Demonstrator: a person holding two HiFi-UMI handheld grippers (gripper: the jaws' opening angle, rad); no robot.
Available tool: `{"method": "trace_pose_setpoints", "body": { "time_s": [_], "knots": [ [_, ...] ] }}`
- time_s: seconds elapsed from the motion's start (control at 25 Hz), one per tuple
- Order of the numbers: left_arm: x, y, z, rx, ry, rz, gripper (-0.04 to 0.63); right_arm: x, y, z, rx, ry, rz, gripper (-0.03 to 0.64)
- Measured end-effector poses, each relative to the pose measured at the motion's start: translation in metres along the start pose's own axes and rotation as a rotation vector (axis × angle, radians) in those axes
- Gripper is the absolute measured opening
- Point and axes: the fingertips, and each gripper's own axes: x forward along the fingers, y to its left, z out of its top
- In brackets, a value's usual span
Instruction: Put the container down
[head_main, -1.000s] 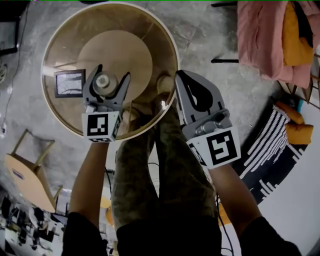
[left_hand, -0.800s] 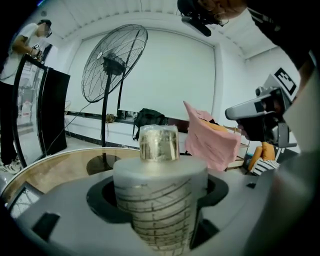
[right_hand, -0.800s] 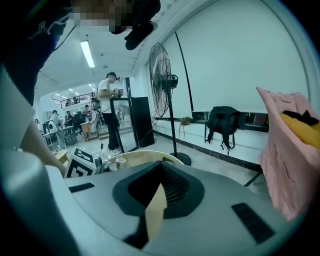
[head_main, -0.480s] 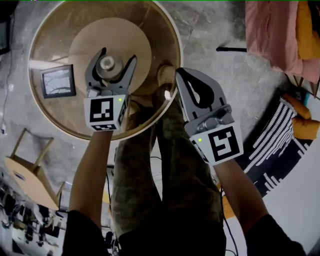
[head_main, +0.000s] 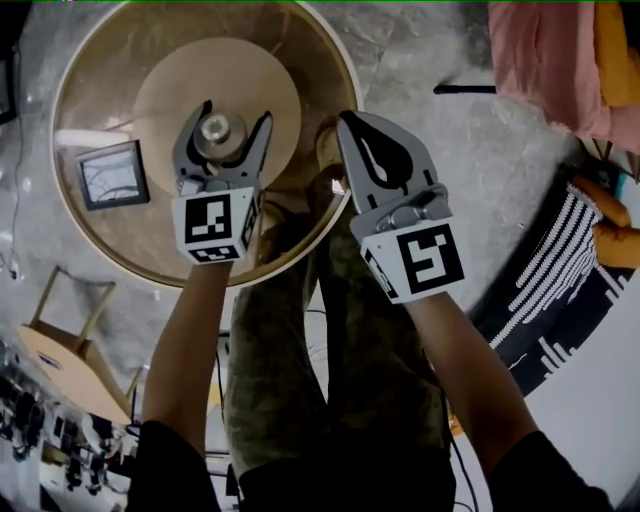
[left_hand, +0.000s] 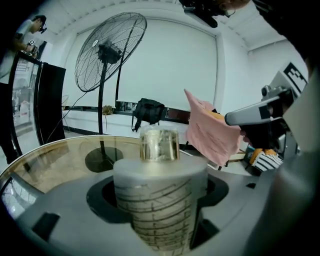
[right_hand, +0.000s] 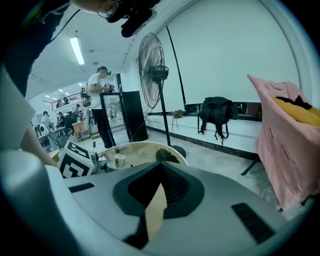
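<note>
The container (head_main: 220, 134) is a translucent cup with printed measuring lines and a clear cap (left_hand: 159, 145). My left gripper (head_main: 237, 113) is shut on it, one jaw on each side, over the middle of the round glass table (head_main: 100, 250). The frames do not show whether its base touches the glass. In the left gripper view the container (left_hand: 161, 202) fills the space between the jaws. My right gripper (head_main: 347, 121) is shut on nothing, and its tip hangs just off the table's right rim, over the person's legs.
A small grey framed meter (head_main: 112, 175) and a white tube (head_main: 92, 138) lie on the table's left side. A wooden chair (head_main: 60, 350) stands at lower left. Pink cloth (head_main: 545, 60) hangs at upper right. A standing fan (left_hand: 111, 50) is beyond the table.
My left gripper has carried the container a little farther in over the table. The right gripper has shifted left and forward, closer to the table's rim.
</note>
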Motion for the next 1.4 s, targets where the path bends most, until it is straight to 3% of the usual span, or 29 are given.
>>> {"method": "trace_pose_setpoints", "body": {
  "time_s": [0.24,1.4],
  "knots": [
    [0.000,0.001,-0.009,0.003,0.035,0.001,0.348,0.013,0.006,-0.016,0.056,0.028,-0.021,0.021],
    [-0.022,-0.009,-0.049,0.185,0.172,-0.057,0.350,0.031,0.035,-0.031,0.023,0.067,0.055,0.021]
  ]
}}
